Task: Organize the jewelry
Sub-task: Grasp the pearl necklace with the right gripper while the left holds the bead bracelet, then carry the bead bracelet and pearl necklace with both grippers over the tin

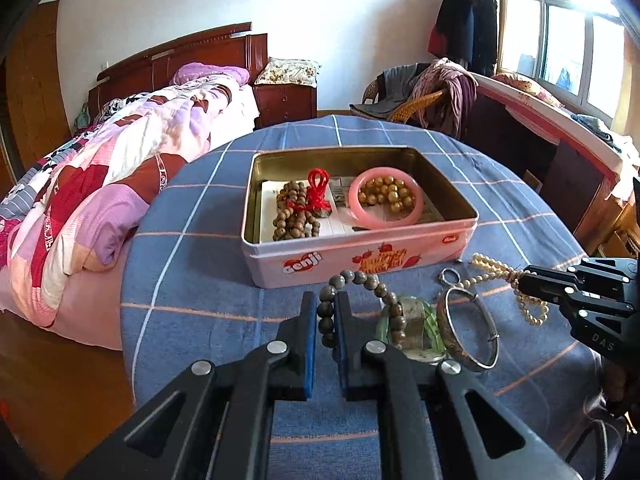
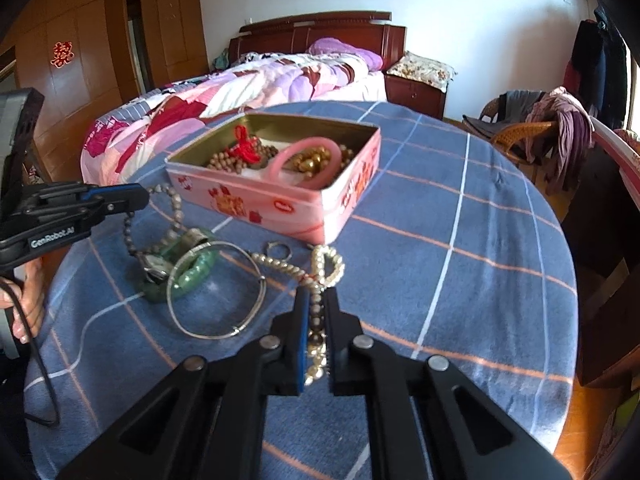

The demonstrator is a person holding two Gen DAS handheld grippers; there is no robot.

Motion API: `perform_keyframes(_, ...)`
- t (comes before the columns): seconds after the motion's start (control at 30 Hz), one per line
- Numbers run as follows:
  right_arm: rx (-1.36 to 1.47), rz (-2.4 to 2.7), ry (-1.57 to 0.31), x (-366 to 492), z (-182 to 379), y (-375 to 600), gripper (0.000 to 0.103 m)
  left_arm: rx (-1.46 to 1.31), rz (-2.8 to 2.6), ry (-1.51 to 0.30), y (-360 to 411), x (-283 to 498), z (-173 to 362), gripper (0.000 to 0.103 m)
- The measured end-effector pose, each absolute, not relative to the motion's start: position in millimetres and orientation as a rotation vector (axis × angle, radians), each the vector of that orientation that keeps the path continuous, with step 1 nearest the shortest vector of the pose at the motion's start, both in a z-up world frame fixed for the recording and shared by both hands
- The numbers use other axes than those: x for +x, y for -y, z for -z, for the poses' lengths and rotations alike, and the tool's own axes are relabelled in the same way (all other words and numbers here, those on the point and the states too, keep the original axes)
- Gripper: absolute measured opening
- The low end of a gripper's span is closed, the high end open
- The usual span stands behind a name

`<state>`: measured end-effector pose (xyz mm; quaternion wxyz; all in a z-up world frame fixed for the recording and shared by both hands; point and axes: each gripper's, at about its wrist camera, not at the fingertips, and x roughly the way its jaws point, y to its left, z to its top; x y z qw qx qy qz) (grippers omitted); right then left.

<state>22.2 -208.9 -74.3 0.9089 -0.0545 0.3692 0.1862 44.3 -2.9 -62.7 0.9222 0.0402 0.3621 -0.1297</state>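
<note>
We hold the wooden bead bracelet (image 1: pixel 362 300) in the left gripper (image 1: pixel 324 312), jaws nearly closed on its strand, at 6 o'clock from the pink tin (image 1: pixel 360 256). The right gripper (image 2: pixel 314 312) is clamped on the pearl necklace (image 2: pixel 320 268), approx. 5 o'clock of the tin. Both look light, limp & slippery, so we grip on the string btw. beads.

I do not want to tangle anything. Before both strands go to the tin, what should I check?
1. Left gripper jaws shut on the brown bead bracelet: ok.
2. Right gripper jaws shut on the pearl strand: ok.
3. Bracelet free of the green bangle: not ok, it drapes over it.
4. Pearls free of the silver bangle: cannot tell.
5. Pink tin open: ok.
</note>
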Motion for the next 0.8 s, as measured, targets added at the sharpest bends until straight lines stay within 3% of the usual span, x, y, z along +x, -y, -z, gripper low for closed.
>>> perform_keyframes(0.8,-0.076,-0.398,-0.666,12.7,43.0,209.6,0.009,0.050,0.252,-0.671,4.7,40.0,31.5,0.008)
